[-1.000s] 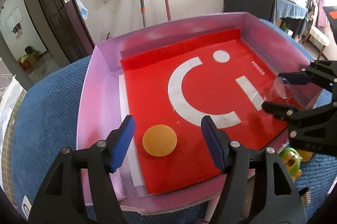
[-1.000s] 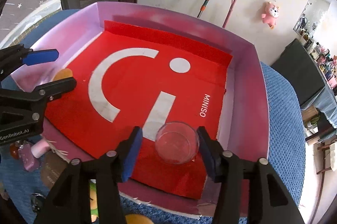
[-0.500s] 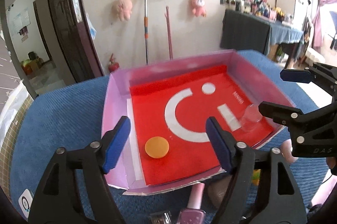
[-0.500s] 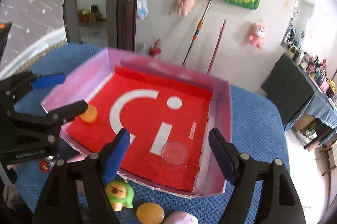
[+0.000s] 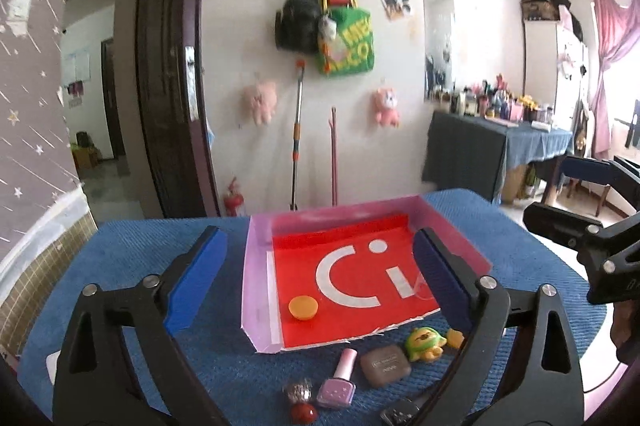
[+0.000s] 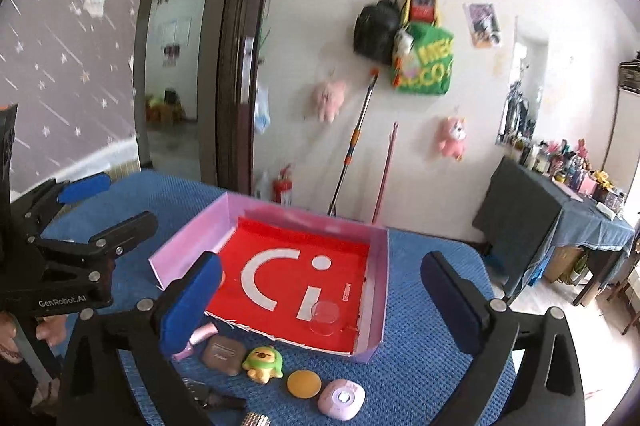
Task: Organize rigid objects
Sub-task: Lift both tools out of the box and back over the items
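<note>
A pink box with a red liner (image 5: 260, 290) (image 6: 380, 286) sits on the blue cloth. An orange disc (image 5: 303, 307) lies in its near left corner. A clear glass dish (image 6: 325, 318) lies in its near right corner. My left gripper (image 5: 320, 282) is open and empty, raised well back from the box. My right gripper (image 6: 320, 302) is open and empty, also raised and back. In front of the box lie a pink nail polish bottle (image 5: 339, 380), a brown compact (image 5: 385, 365) (image 6: 224, 353), a green toy (image 5: 424, 344) (image 6: 264, 364), a second orange disc (image 6: 304, 382) and a pink round case (image 6: 342, 398).
A red bead (image 5: 304, 413) and a glittery ball (image 5: 298, 390) lie near the front edge. A dark doorway (image 6: 176, 105) is at the left. A mop (image 5: 297, 137) leans on the back wall. A cluttered dark table (image 5: 496, 145) stands at the right.
Both grippers have pulled up and back from the box, leaving the orange disc and the glass dish inside. The loose items in front of the box have come into view.
</note>
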Available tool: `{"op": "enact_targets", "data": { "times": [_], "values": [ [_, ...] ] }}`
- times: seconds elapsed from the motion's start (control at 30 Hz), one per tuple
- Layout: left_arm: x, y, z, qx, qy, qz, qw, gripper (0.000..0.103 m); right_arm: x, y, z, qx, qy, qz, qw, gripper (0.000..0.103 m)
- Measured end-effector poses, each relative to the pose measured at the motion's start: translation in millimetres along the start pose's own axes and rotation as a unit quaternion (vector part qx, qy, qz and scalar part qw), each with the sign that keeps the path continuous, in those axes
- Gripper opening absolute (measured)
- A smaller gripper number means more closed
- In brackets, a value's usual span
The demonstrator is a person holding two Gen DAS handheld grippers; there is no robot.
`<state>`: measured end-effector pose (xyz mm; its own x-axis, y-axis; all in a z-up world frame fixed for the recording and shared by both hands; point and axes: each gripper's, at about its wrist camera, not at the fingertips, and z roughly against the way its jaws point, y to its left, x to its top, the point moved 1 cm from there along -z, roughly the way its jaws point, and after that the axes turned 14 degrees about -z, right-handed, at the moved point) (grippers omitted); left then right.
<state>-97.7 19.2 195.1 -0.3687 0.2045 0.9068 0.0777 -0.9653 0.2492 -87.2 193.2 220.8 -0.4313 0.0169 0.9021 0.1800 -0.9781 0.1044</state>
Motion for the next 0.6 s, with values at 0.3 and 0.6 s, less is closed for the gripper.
{"op": "enact_targets", "data": {
  "times": [0.3,0.6],
  "values": [
    [-20,-17,60,0.004,-0.038,0.008,0.9992,0.099,-30,-6,67,0.011,-0.046,-0.03,0.998,0.103],
    [-58,-44,78,-0.02,-0.026,0.017,0.9993,0.099,-87,-7,83,-0.007,-0.05,-0.037,0.998,0.103]
  ]
}}
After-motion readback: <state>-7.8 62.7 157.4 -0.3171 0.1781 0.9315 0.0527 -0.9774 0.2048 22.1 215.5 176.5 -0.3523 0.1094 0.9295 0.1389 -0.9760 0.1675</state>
